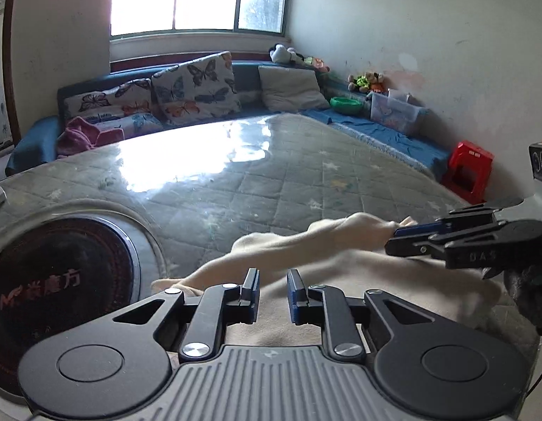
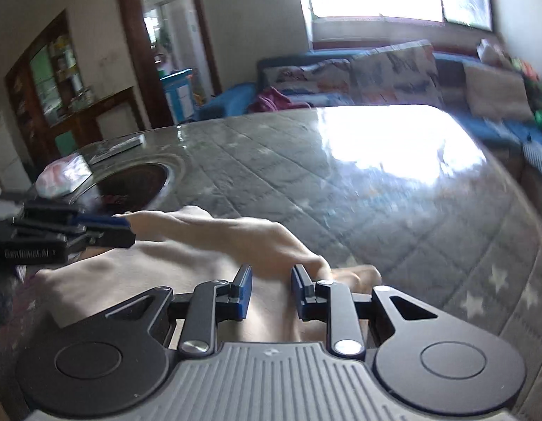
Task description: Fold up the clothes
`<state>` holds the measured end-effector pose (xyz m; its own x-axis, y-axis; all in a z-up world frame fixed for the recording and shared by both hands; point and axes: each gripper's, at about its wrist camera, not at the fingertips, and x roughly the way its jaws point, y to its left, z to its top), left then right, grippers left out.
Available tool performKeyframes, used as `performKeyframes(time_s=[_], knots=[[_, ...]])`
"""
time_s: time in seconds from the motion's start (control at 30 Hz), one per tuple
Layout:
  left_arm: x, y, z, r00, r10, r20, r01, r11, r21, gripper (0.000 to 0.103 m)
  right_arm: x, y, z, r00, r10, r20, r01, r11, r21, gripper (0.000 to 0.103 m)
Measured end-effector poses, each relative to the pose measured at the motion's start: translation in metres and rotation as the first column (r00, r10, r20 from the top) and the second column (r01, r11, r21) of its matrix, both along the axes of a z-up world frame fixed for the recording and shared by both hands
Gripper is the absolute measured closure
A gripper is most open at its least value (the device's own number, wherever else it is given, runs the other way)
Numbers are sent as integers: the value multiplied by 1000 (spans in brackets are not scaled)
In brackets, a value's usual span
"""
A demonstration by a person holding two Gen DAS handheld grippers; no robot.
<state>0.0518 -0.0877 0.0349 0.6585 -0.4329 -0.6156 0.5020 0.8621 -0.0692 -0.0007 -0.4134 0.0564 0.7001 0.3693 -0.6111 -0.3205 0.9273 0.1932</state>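
**Cream garment held at two points along one raised edge**

The cream garment (image 1: 341,266) lies at the near edge of the quilt-patterned tabletop (image 1: 253,182), to the right of a round inset hob (image 1: 60,280). The left tool (image 1: 272,294) and the right tool (image 2: 271,294) each show only a narrow gap between the fingers, and cloth fills that gap. Seen side-on from the opposite camera, each tool appears clamped on a corner of the fabric. A raised ridge of cloth runs between the two grips, while the rest of the garment rests flat beneath them.

The step in hand is judged to be carrying a gripped edge. The pictures do not settle whether that edge is being drawn out to flatten the garment or brought over to make a fold. Any further travel calls for both tools to move together, level and with even tension, so the ridge stays straight and neither corner slips free. The right-wrist view is blurred, so fine detail there is uncertain.
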Motion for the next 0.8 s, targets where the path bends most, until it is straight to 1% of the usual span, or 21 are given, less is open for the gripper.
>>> performKeyframes(time_s=[0.07,0.13,0.23,0.3,0.4,0.43,0.53,0.67,0.8], knots=[[8,1,-7,1000,21,-12,-21,999,25,84,1,-6,-2,1000,-25,-2,25,1000,-9,79],[18,7,-10,998,57,-30,-56,998,34,86,2,-9,0,999,-38,0,38,999,-20,80],[22,2,-8,998,43,-35,-42,999,24,86,3,-9,6,999,-42,11,42,999,-32,80],[24,-2,-7,999,30,-37,-29,999,16,86,6,-1,12,1000,-15,24,16,1000,-23,80],[27,-8,-4,999,11,-39,-11,1000,6,86,19,16,15,999,29,17,-29,1000,-5,80],[29,-12,-5,999,8,-40,-8,1000,12,86,24,22,14,999,41,13,-41,999,-9,80],[37,-18,-9,999,12,-52,-11,1000,22,86,38,37,7,999,48,-7,-48,998,-50,80],[39,-13,-8,998,32,-58,-32,999,5,85,47,43,-2,999,28,-32,-32,995,-99,81],[37,-8,-5,997,48,-57,-49,999,-11,85,38,38,3,1000,19,-15,-20,994,-109,80]])
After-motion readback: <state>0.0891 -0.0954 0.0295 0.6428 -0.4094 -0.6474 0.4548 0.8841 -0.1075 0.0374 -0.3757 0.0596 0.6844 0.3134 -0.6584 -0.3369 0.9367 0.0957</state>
